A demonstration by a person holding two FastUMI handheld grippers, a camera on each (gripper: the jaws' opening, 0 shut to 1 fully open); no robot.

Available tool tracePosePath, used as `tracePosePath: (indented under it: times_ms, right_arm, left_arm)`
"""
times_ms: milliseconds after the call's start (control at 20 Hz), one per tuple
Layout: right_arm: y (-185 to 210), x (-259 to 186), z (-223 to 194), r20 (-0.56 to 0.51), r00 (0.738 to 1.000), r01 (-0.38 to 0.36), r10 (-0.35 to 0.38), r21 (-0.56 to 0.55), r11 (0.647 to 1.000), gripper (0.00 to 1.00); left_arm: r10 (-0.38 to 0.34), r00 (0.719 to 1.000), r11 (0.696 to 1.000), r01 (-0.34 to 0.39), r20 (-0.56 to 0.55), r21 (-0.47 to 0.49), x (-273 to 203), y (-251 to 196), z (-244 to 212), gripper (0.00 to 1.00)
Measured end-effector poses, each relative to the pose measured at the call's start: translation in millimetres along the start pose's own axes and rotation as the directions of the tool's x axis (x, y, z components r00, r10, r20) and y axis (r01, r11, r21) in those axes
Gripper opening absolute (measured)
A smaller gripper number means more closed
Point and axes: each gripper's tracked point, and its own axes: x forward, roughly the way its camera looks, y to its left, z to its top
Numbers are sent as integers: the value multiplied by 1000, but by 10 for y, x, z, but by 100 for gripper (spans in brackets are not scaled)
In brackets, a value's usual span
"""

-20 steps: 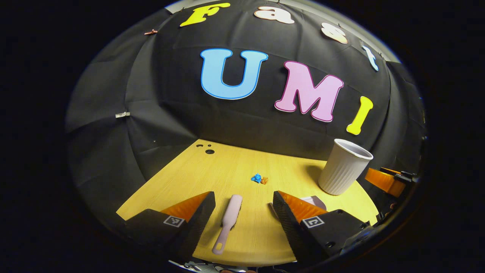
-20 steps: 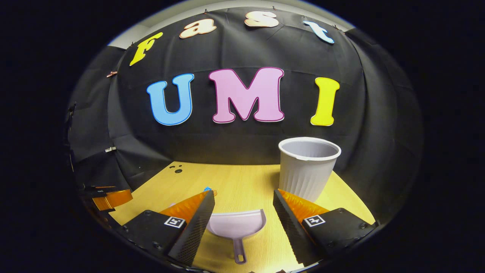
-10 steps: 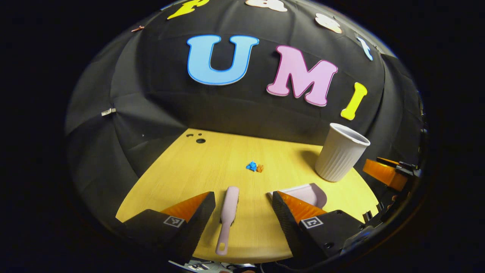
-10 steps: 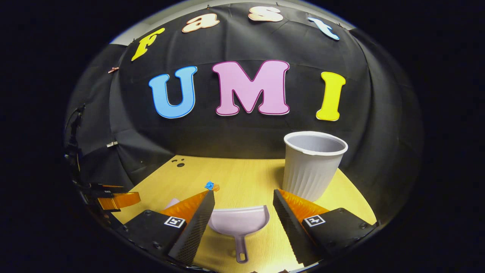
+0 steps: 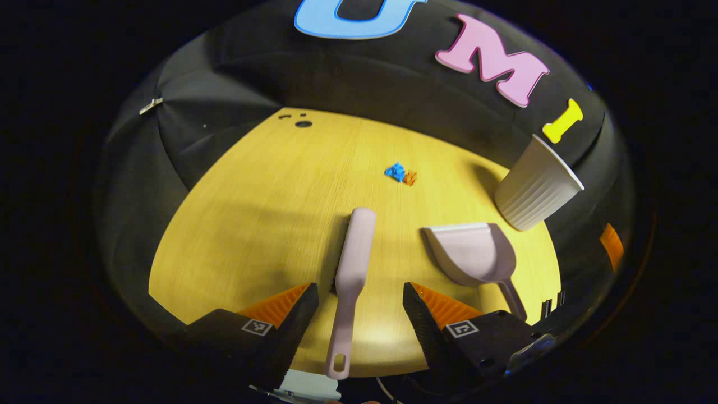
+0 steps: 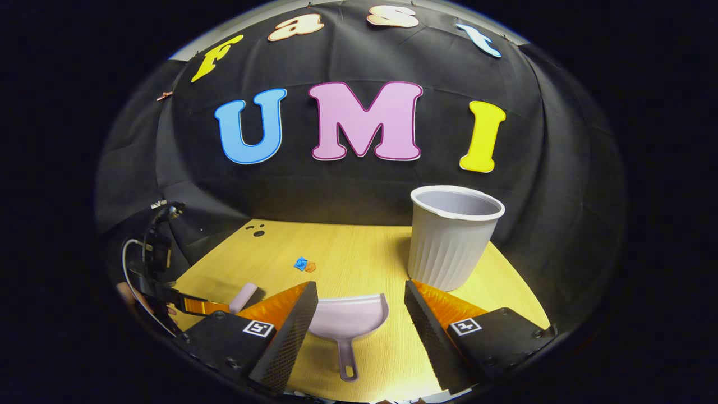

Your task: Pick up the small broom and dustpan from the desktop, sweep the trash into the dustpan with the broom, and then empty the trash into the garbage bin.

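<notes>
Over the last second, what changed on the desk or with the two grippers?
The left gripper tipped downward over the broom, jaws open astride its handle. The right gripper barely shifted, open over the dustpan. Nothing grasped; trash and bin stayed put.

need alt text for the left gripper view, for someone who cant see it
The open left gripper hangs over a pink broom lying on a yellow table, its handle between the fingers. To the right lie a pink dustpan and a ribbed white bin; blue and orange trash sits beyond.
</notes>
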Motion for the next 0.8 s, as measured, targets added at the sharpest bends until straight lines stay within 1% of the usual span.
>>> tracePosePath:
  times_ms: [200, 350, 500, 600, 650, 700, 750, 800]
  right_arm:
    - [-78, -65, -52, -13, 999, 40, -40, 1, 999, 98]
    - [-137, -118, -75, -19, 997, 73, -73, 12, 997, 98]
    - [-166, -142, -131, -34, 994, 102, -102, 28, 994, 98]
    - [-150, -151, -169, -48, 993, 114, -112, 38, 993, 98]
    - [-124, -149, -197, -55, 992, 116, -114, 41, 992, 98]
    - [-101, -149, -208, -60, 992, 116, -113, 41, 992, 98]
    - [-63, -150, -219, -65, 992, 116, -113, 40, 992, 98]
    - [-25, -150, -229, -69, 992, 113, -110, 40, 993, 97]
  left_arm:
    - [33, 995, 997, -26, -90, 75, 311, 53, -103, 96]
    - [64, 985, 992, -47, -157, 114, 524, 94, -188, 96]
    - [104, 976, 982, -70, -191, 177, 656, 167, -235, 95]
    - [116, 972, 971, -67, -205, 229, 748, 179, -278, 93]
    - [132, 968, 964, -75, -214, 254, 752, 196, -307, 89]
    - [125, 971, 960, -67, -204, 270, 778, 196, -308, 85]
    - [121, 973, 959, -64, -195, 276, 779, 177, -299, 75]
    - [122, 974, 959, -66, -193, 274, 778, 175, -298, 70]
